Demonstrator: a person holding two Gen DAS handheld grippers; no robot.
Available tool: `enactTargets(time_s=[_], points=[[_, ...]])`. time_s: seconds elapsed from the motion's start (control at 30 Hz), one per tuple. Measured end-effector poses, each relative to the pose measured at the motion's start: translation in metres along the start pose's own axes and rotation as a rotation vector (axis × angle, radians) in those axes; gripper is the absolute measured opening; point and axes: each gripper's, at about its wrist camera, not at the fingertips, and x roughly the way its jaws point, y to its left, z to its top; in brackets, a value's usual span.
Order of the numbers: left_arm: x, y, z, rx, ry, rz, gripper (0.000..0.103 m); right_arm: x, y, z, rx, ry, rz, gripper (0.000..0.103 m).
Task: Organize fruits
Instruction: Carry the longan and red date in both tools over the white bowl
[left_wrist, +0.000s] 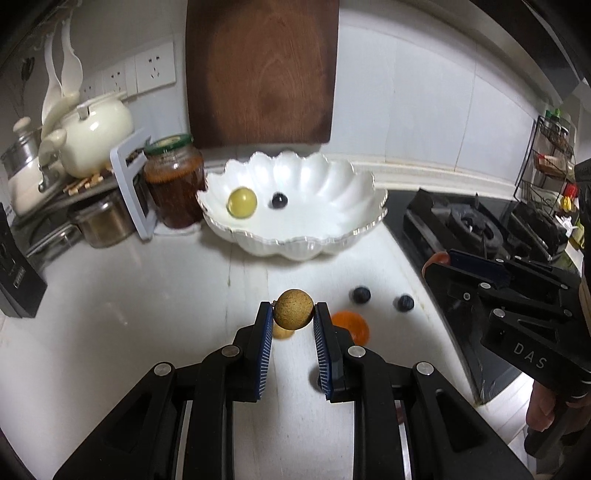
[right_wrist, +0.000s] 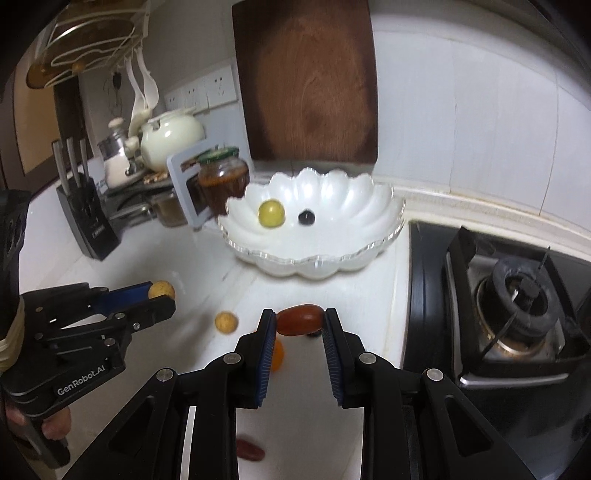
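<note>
Here, the largest thing before you is the white counter (left_wrist: 147, 295), with the black gas stove (right_wrist: 517, 295) set into its right end and a dark wooden cutting board (left_wrist: 262, 70) leaning upright against the tiled wall behind. Just below the board sits the white scalloped bowl (left_wrist: 332, 192), and in it lie a yellow-green grape (left_wrist: 242, 203) and, a little to its right and apart from it, a dark blueberry (left_wrist: 279, 200). Left of the bowl, just beside its rim, stands a glass jar with a green lid (left_wrist: 173, 181); further left are a cream teapot (left_wrist: 96, 136) and, in your right camera, a black knife block (right_wrist: 86, 218).

Your left gripper (left_wrist: 293, 310) has its blue pads pressed on either side of a round tan longan (left_wrist: 294, 309), held clear of the counter. Your right gripper (right_wrist: 300, 319) is likewise clamped, lengthwise, on a reddish-brown oval date (right_wrist: 298, 319), also off the surface.

Loose fruit lies on the counter between the grippers and the bowl. An orange fruit (left_wrist: 351, 326) sits just right of your left gripper's right finger, partly hidden by it. Two more blueberries (left_wrist: 361, 294) lie near each other beyond it, close to the stove's edge. A second longan (right_wrist: 225, 322) rests on the counter between the two grippers, and another reddish date (right_wrist: 249, 449) shows blurred between the right gripper's arms, near the bottom of that view.
</note>
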Motion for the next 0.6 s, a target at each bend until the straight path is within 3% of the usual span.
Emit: enactTargets(time_s=[0.6], points=[[-0.011,-0.001,0.059,0.013,-0.158,0.043,0.023,0.001,-0.014,0.059,0.030,-0.119,-0.024,0.027]])
